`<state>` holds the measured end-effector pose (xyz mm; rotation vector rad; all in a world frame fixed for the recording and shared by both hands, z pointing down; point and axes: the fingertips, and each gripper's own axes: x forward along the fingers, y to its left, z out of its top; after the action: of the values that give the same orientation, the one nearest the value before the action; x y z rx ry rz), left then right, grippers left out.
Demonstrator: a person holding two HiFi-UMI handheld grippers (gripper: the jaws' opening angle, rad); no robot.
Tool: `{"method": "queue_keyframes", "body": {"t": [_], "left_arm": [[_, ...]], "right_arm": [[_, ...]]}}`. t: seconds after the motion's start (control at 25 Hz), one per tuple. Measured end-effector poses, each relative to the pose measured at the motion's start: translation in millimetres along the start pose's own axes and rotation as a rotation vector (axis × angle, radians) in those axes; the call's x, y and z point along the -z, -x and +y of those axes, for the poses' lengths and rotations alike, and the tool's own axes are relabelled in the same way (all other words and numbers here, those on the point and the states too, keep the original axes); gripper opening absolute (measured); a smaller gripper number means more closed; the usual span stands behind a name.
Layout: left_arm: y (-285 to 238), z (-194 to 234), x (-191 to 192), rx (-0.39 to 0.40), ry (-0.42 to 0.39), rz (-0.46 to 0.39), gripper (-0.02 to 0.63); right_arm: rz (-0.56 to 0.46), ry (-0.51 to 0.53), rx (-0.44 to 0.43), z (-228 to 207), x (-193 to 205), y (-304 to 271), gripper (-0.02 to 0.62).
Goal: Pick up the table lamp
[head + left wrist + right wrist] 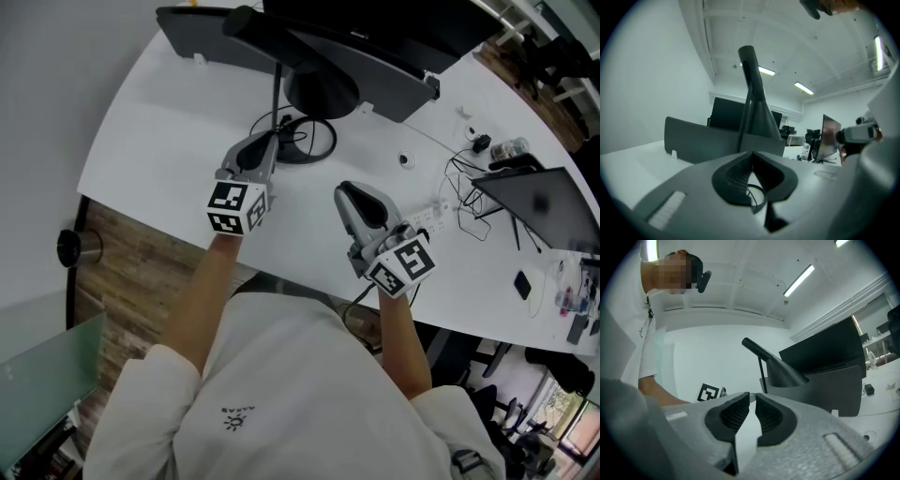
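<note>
The black table lamp point(322, 86) stands on the white table point(159, 141), its cone shade over a thin stem and a ring base point(307, 141). My left gripper point(265, 142) is shut and empty, its tips just left of the ring base. In the left gripper view the lamp point(757, 110) rises straight beyond the closed left gripper point(751, 153). My right gripper point(349, 193) lies nearer the table's front, right of the lamp, and is also shut on nothing. In the right gripper view, the lamp's shade point(782, 367) shows above the right gripper point(752, 395).
Grey desk dividers point(220, 36) stand behind the lamp. At the right are a monitor point(542, 202), tangled cables point(469, 187), a power strip point(427, 216) and a phone point(523, 282). A black cylinder point(75, 246) stands on the wood floor at the left.
</note>
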<state>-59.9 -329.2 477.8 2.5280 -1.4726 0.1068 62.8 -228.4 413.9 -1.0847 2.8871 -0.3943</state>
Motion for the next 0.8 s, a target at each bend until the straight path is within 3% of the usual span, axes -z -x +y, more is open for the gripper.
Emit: {"method": "queue_keyframes", "body": {"t": [0.4, 0.8], "left_arm": [[-26.4, 26.1, 3.1, -0.012, -0.016, 0.034, 0.101], [-51.2, 27.8, -5.4, 0.080, -0.093, 0.061, 0.180]], "right_arm": [[0.015, 0.005, 0.019, -2.7, -0.9, -14.3, 0.041], [0.021, -0.004, 0.058, -10.3, 3.8, -7.2, 0.041]]}}
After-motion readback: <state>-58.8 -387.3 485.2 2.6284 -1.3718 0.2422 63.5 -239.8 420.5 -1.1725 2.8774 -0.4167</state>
